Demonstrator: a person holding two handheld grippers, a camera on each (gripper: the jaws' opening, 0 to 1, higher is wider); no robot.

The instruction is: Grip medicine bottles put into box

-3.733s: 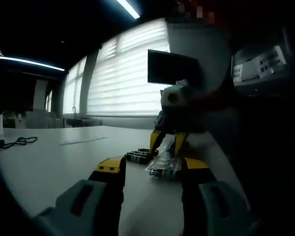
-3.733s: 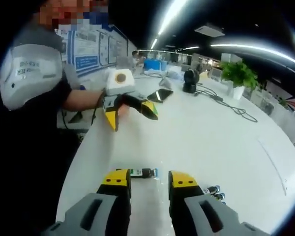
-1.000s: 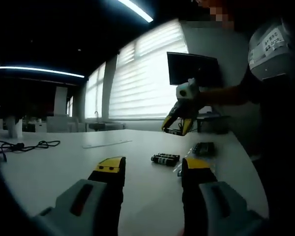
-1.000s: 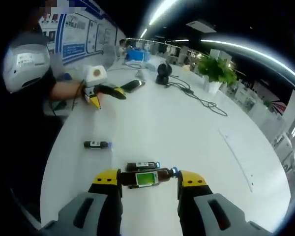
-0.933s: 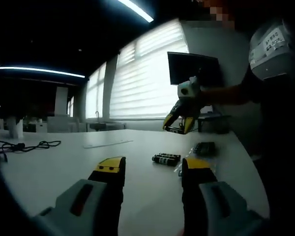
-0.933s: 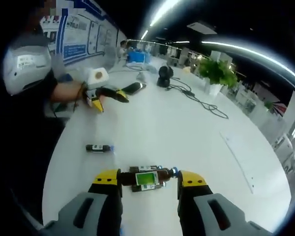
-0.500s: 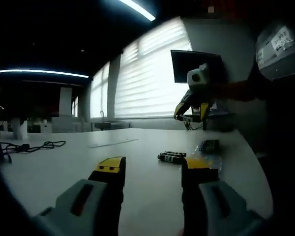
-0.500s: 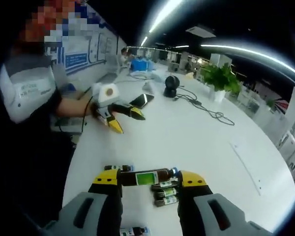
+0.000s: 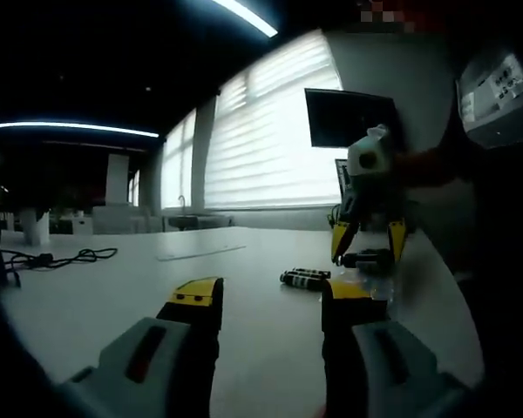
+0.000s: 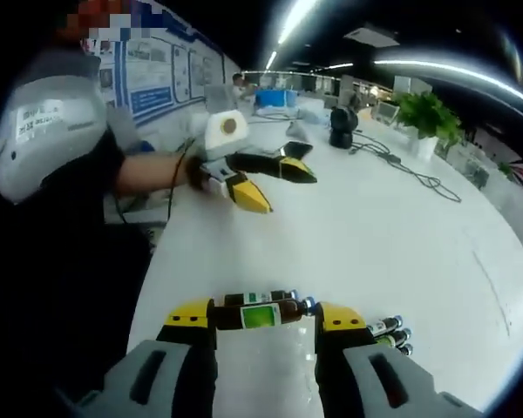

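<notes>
My right gripper (image 10: pixel 261 318) is shut on a brown medicine bottle (image 10: pixel 260 314) with a green label, held crosswise between the yellow-tipped jaws just above the white table (image 10: pixel 366 235). A second bottle (image 10: pixel 241 299) lies right behind it. A few more bottles (image 10: pixel 389 332) lie to its right. In the left gripper view the right gripper (image 9: pixel 367 251) hangs over the table with the bottle (image 9: pixel 371 259) in it, next to a group of dark bottles (image 9: pixel 303 278). My left gripper (image 9: pixel 275 296) is open with nothing between its jaws; in the right gripper view the left gripper (image 10: pixel 288 192) is held in a hand.
The person stands at the table's edge (image 10: pixel 144 287). Farther along the table are a phone (image 10: pixel 293 150), a black round device (image 10: pixel 340 123), a cable (image 10: pixel 418 180) and a potted plant (image 10: pixel 427 115). A dark monitor (image 9: pixel 349 117) and another cable (image 9: pixel 57 258) show in the left gripper view.
The right gripper has come down toward the table with the bottle, close to the lying bottles. The left gripper has stayed open and nearly still.
</notes>
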